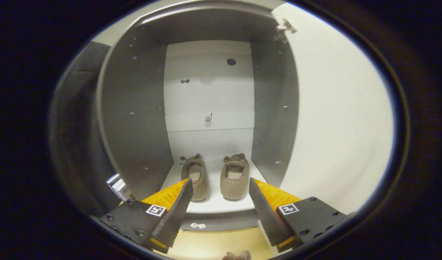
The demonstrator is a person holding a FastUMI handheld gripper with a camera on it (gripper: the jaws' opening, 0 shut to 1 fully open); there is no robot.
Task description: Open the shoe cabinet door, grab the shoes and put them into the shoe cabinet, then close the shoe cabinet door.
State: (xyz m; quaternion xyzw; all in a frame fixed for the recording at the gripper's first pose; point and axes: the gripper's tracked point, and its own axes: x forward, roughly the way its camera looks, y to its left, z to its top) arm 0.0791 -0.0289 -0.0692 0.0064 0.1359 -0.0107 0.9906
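text: none legible | square coded markers on gripper [219, 186] bodies | fingers apart

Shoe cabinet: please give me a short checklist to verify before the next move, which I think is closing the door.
1. Both shoes inside: ok. The left shoe and the right shoe stand side by side on the bottom shelf of the shoe cabinet.
2. Shoes clear of the front edge: ok, they sit behind it.
3. Tool empty: ok, its fingers are spread wide, holding nothing, ahead of the shelf edge.
4. Door open: ok, it is swung out at the right.
5. Door hinge sound: cannot tell.
6. Floor in front: not ok, a small brown object lies below the tool.
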